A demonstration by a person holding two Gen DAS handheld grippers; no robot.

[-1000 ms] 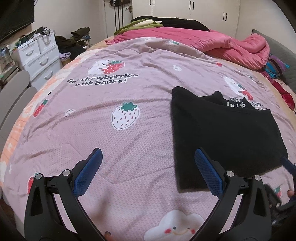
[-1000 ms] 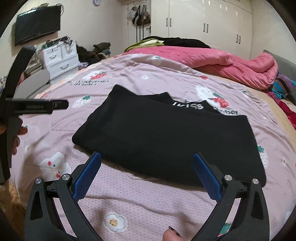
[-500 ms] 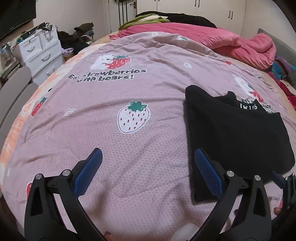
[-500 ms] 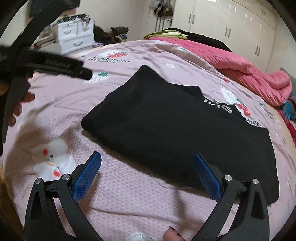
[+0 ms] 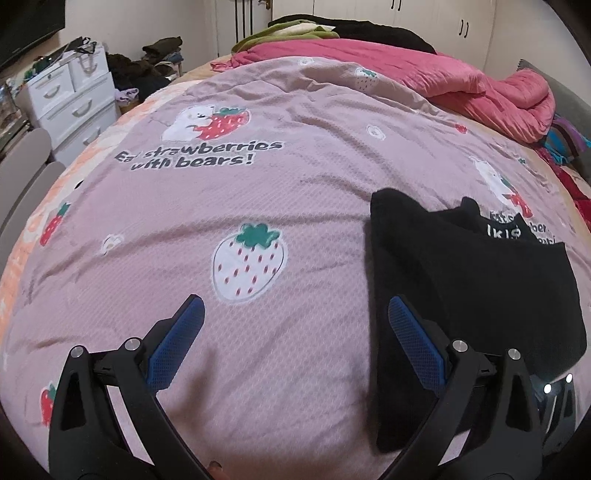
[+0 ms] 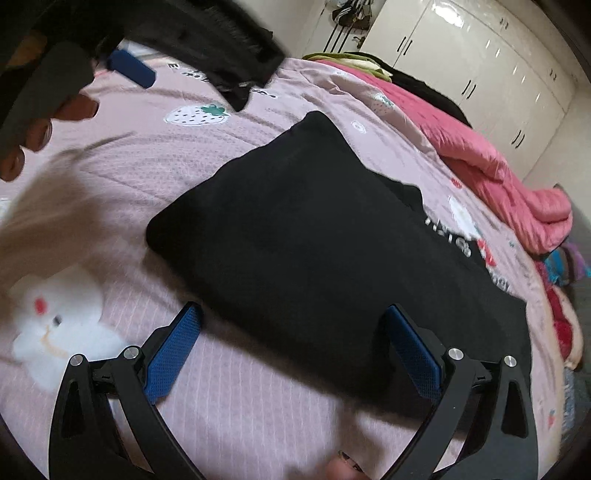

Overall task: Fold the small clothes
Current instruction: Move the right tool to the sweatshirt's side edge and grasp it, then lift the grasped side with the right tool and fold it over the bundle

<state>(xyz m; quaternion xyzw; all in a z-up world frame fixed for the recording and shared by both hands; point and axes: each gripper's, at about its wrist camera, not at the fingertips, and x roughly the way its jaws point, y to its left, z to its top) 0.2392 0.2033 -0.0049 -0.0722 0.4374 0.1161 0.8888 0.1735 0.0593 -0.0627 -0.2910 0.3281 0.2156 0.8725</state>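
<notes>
A folded black garment (image 5: 476, 280) with white lettering lies flat on the pink strawberry bedspread (image 5: 258, 184). My left gripper (image 5: 293, 314) is open with nothing between its blue pads, low over the bedspread; its right finger sits over the garment's left edge. In the right wrist view the same black garment (image 6: 314, 236) fills the middle, and my right gripper (image 6: 295, 325) hangs open just above its near edge. The other gripper (image 6: 129, 70) and the hand holding it show at the upper left of that view.
A pink quilt (image 5: 461, 85) and piled clothes (image 5: 351, 29) lie at the far side of the bed. White drawers (image 5: 70, 99) stand to the left, white wardrobes (image 6: 480, 66) behind. Coloured fabrics (image 5: 565, 136) sit at the right edge.
Both grippers moved forward and lower toward the bed. The right gripper tilted and swung left along the garment's near edge; the left one now appears closer in its view. Both stayed open.
</notes>
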